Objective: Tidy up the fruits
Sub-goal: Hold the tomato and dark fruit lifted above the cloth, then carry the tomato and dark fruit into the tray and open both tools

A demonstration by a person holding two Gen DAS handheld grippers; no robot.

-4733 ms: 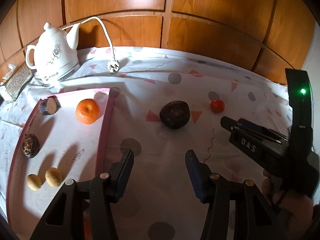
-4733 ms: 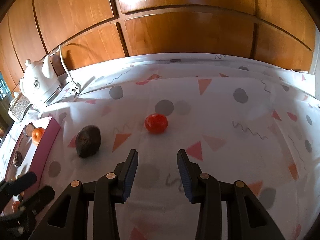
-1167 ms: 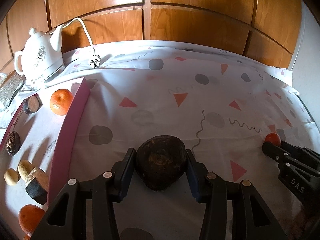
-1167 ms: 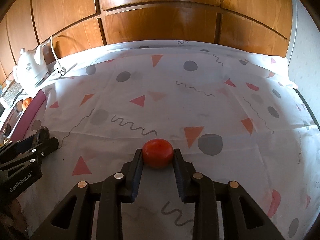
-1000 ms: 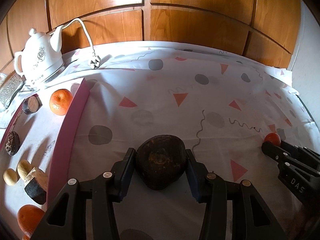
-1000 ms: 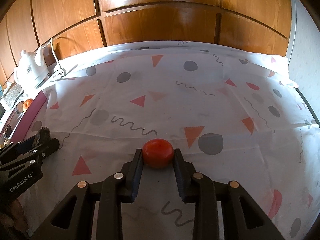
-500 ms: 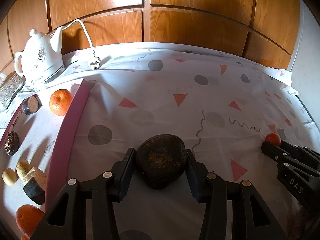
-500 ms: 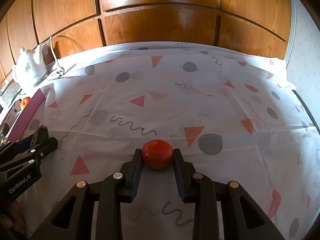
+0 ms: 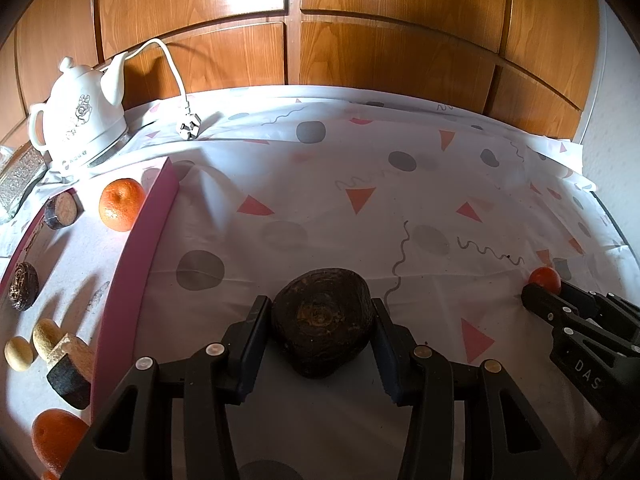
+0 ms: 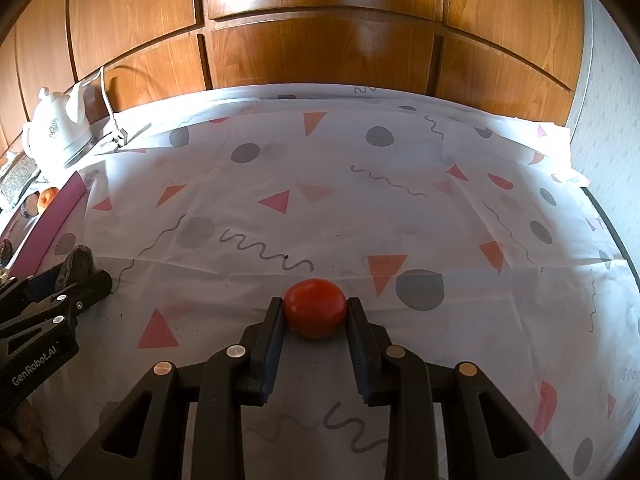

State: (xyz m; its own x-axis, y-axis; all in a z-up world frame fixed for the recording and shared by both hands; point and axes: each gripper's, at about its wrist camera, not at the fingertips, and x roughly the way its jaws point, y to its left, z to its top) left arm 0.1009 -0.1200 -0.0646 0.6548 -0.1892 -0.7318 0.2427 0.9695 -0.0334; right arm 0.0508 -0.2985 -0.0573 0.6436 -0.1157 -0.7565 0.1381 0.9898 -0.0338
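Note:
My left gripper [image 9: 320, 312] is shut on a dark brown round fruit [image 9: 322, 320] just above the patterned cloth. My right gripper [image 10: 315, 312] is shut on a small red tomato [image 10: 315, 313]; it also shows at the right of the left wrist view [image 9: 545, 279]. A pink-rimmed tray [image 9: 136, 248] on the left holds an orange [image 9: 121, 204], a cut dark fruit [image 9: 61, 211], a dark round fruit [image 9: 23, 285], small tan pieces [image 9: 18, 353], a dark wedge [image 9: 71, 372] and another orange [image 9: 56, 438].
A white electric kettle [image 9: 78, 120] with its cord and plug [image 9: 189, 130] stands at the back left. A silver box [image 9: 20, 176] lies left of it. Wooden panels [image 9: 360, 40] back the table. The cloth's right edge [image 9: 612, 224] drops off.
Since 4.7 s ago both grippers moved forward and closed on their fruits. Over the last second almost nothing has moved.

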